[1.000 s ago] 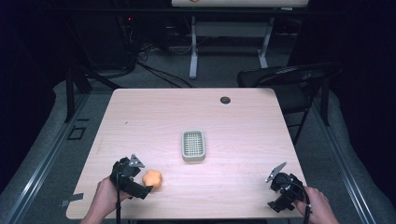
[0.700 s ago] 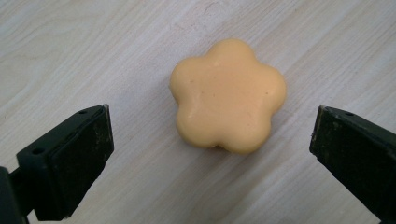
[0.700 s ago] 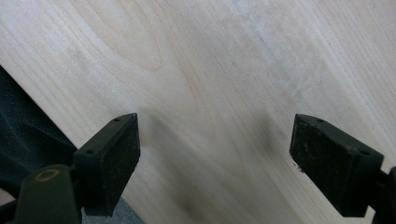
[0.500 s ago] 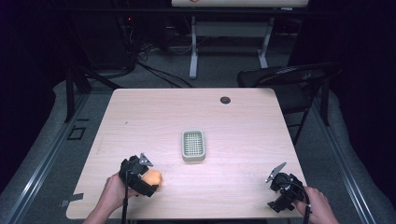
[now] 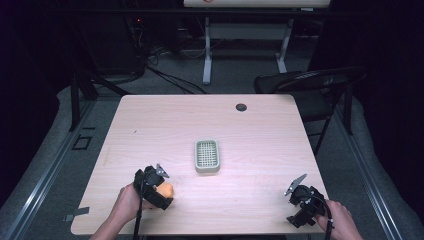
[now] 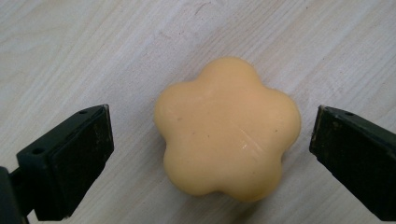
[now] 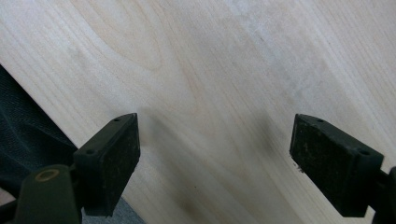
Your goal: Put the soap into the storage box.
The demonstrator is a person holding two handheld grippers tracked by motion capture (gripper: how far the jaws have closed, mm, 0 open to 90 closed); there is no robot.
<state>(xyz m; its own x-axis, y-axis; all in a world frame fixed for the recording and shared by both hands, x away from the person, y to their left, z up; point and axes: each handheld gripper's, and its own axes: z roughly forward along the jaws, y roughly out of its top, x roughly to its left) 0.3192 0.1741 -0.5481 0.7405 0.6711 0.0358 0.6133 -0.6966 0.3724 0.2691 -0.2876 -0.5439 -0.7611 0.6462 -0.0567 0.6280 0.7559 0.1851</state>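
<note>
A pale orange flower-shaped soap (image 6: 227,135) lies on the wooden table (image 5: 150,125). My left gripper (image 6: 205,149) is open, one jaw on each side of the soap with gaps to it. From above, the left gripper (image 5: 159,191) sits over the orange soap (image 5: 166,189) near the table's front left. A small grey-green ribbed soap dish (image 5: 207,155) stands at the table's middle. My right gripper (image 5: 300,202) rests open at the front right, nothing between its jaws, and the right gripper (image 7: 215,163) looks down on bare wood.
A small dark round disc (image 5: 241,107) lies near the table's far edge. A black chair (image 5: 310,85) stands beyond the far right corner. The table's edge (image 7: 56,116) runs close behind my right gripper, with dark floor past it.
My left gripper has slid right and settled down around the soap; the hand came further onto the table. The right gripper stayed put.
</note>
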